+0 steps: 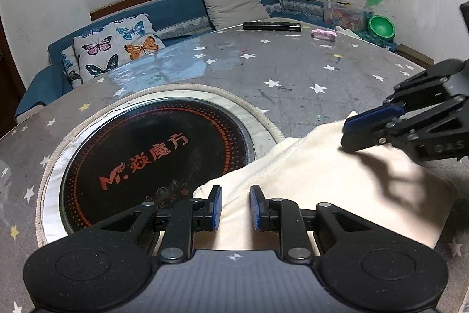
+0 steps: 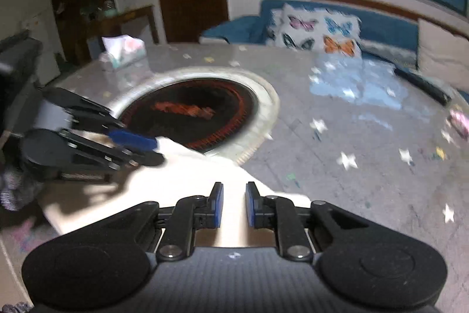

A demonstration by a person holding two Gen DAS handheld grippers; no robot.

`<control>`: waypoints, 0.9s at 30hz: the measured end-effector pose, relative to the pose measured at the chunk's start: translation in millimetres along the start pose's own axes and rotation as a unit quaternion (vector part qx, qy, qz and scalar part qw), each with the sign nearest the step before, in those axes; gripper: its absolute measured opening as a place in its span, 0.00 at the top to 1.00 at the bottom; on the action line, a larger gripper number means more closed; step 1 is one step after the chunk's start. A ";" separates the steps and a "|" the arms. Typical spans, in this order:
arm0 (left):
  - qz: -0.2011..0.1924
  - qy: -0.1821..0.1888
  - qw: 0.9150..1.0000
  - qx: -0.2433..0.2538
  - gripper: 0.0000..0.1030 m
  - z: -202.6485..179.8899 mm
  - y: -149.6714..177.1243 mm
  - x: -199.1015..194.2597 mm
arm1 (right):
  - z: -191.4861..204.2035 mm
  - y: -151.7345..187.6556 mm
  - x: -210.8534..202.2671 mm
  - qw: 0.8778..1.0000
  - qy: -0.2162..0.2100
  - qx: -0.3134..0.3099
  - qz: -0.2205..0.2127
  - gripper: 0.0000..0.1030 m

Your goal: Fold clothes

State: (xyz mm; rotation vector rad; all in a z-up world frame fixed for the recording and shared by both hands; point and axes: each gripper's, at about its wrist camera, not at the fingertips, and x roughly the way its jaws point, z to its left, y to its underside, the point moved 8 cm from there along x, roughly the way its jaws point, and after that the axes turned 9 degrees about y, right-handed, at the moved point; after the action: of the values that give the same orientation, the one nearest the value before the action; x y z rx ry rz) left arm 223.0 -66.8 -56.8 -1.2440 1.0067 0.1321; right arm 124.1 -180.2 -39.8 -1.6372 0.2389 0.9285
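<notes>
A cream fleece garment [image 1: 322, 189] lies folded on the near part of the round table, with its far edge against the cooktop's rim. My left gripper [image 1: 236, 207] holds the garment's left far corner, and cream fabric fills the narrow gap between its blue pads. My right gripper [image 1: 347, 134] comes in from the right and pinches the right far corner, where a tip of fabric sticks out past the fingers. The right wrist view is blurred. There the garment [image 2: 190, 175] sits between my right gripper's [image 2: 234, 204] pads, with the left gripper [image 2: 155, 150] at the left on the other corner.
The table [image 1: 293, 72] has a grey cover with stars and a round black cooktop [image 1: 152, 160] set into its middle. A remote control [image 1: 272, 26] and a pink packet [image 1: 323, 35] lie at the far edge. A tissue box [image 2: 124, 50] stands at the far left. A sofa with a butterfly cushion [image 1: 117, 49] is behind.
</notes>
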 end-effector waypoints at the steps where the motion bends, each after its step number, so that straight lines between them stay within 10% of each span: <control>1: 0.000 -0.001 1.000 -0.001 0.77 0.1 -0.2 0.1 | -2.6 1.5 3.0 1.000 -0.004 0.007 0.001 0.86; 27: -0.054 -0.054 0.996 -0.044 0.52 -0.7 51.8 -111.6 | 74.1 -0.1 -37.1 0.993 -0.066 -0.100 -0.015 0.85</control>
State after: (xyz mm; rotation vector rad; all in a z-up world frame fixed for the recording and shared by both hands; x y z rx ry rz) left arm 126.9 -1.1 -16.9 -1.3541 0.8448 0.1588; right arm 67.1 -125.4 -15.0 -1.7482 0.0312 1.0601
